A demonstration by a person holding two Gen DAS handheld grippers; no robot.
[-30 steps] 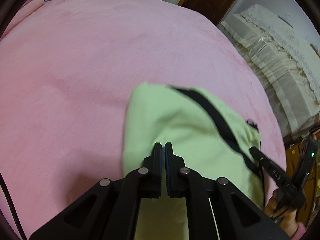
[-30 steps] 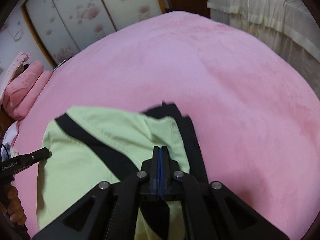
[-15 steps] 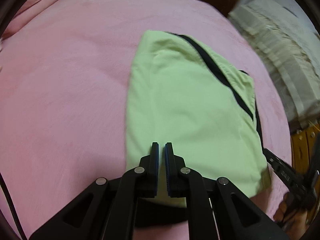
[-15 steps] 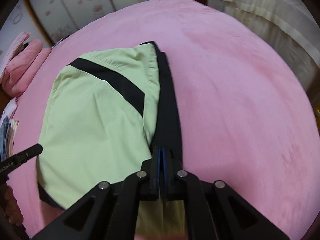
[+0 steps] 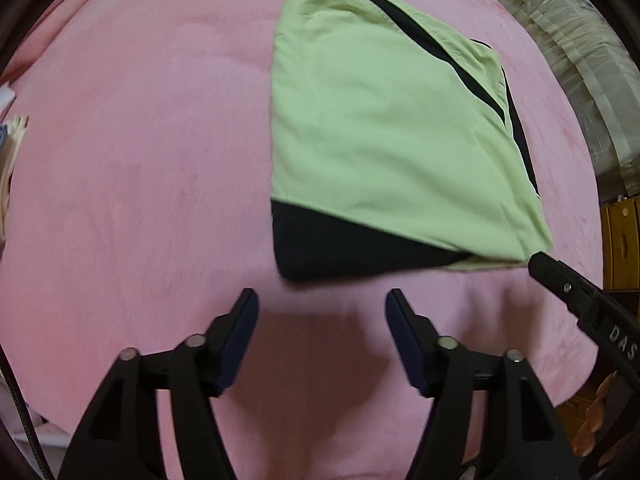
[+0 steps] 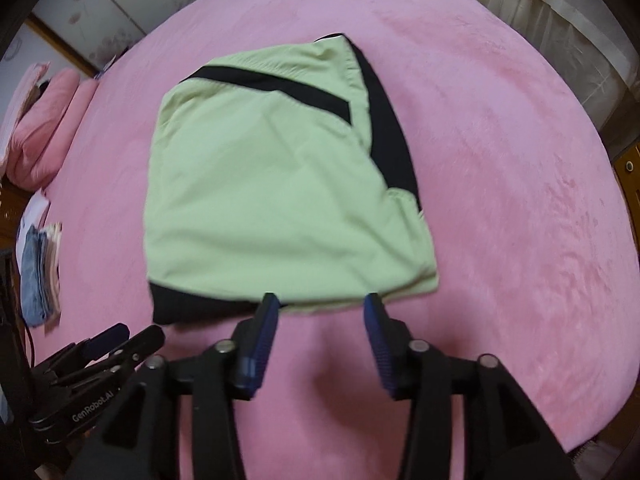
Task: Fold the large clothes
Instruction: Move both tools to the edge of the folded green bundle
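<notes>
A light green garment with black stripes and black trim (image 5: 384, 128) lies folded into a compact shape on the pink bed (image 5: 140, 180). It also shows in the right wrist view (image 6: 272, 184). My left gripper (image 5: 320, 300) is open and empty, just short of the garment's near black edge. My right gripper (image 6: 320, 304) is open and empty, its tips at the garment's near hem. The right gripper's tip shows in the left wrist view (image 5: 560, 280), and the left gripper shows in the right wrist view (image 6: 108, 344).
Pink pillows (image 6: 40, 120) lie at the bed's far left. A stack of folded clothes (image 6: 40, 272) sits at the left edge. Cream curtains (image 5: 580, 60) hang beyond the bed on the right. A wooden cabinet (image 5: 620, 240) stands at the right.
Both grippers let go of the garment and opened, then pulled back toward the near side. The garment now lies flat and folded on the bed.
</notes>
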